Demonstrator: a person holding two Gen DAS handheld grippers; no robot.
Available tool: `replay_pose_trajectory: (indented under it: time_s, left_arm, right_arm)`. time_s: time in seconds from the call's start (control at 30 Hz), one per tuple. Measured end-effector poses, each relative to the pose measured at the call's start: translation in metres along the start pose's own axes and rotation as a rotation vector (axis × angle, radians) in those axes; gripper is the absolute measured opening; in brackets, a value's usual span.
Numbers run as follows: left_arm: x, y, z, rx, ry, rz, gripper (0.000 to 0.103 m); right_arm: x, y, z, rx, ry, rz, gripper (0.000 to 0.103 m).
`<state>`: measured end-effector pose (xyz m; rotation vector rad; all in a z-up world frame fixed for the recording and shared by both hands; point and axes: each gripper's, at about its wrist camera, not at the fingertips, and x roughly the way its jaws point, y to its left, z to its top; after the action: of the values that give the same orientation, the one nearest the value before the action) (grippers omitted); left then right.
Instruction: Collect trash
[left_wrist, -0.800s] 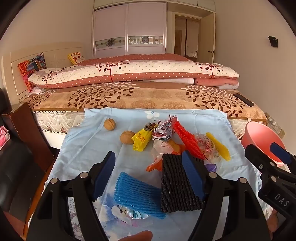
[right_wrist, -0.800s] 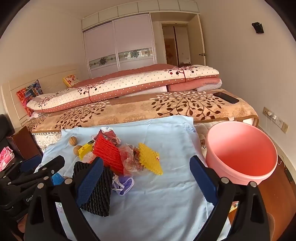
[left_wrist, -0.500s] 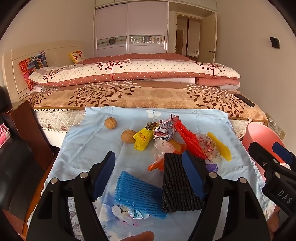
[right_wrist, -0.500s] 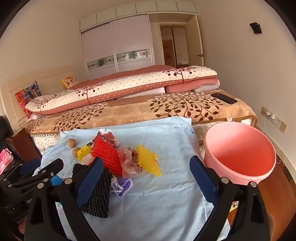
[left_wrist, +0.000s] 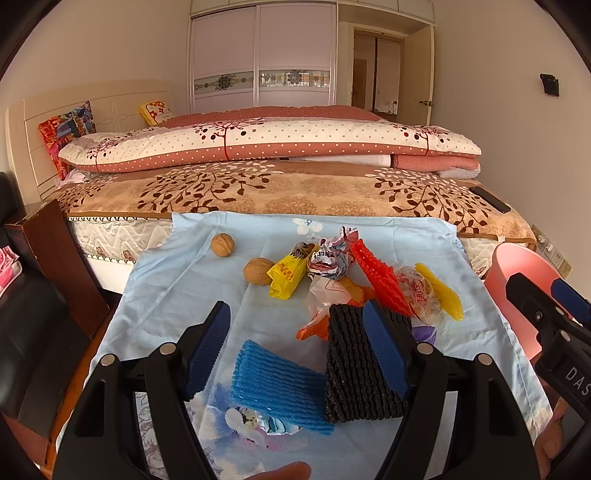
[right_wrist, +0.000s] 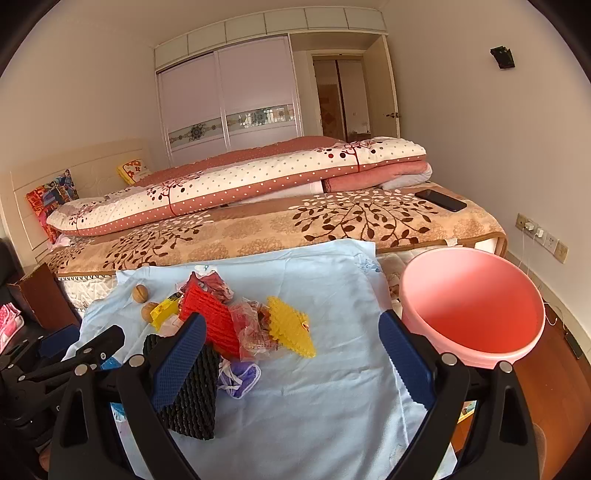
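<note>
Left wrist view: left gripper is hanging w/ jaws spread wide, pinching nothing. The blue foam net is lying flat on the surface between the pads; the black foam net is sitting partly behind the right pad, no pad pressing on either. Vs. a moment ago the trash pile is sitting a bit lower and nearer in frame, so the gripper is drifting fwd/up slightly, nothing more. No trash item is shifting. Further back: two walnuts, yellow wrapper, red foam net, yellow foam net, all loose on the blue cloth. Right gripper is poking in at the right edge, in front of the pink bucket.

Right wrist view: right gripper is also spread fully, empty, hovering over bare cloth. Framing is rising a little vs. earlier; the pile is staying put. The pink bucket is standing just beside the surface's right edge, looking empty inside as far as can be seen. Purple scrap is lying beside the black net.

Meaning for the task: probably just the approach phase, w/ no pickup started and all the trash on the surface. Blue net looks like the nearest target for the left side.
</note>
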<state>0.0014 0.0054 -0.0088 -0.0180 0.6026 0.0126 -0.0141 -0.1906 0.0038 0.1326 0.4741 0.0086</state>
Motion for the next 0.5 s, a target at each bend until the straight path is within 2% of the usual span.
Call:
replay_pose_trajectory:
  time_s: [0.5]
  left_arm:
    - [-0.0031, -0.0017, 0.0019, 0.0, 0.006, -0.001, 0.075]
  right_arm:
    - [-0.0034, -0.0007, 0.0016, 0.007, -0.005, -0.024, 0.093]
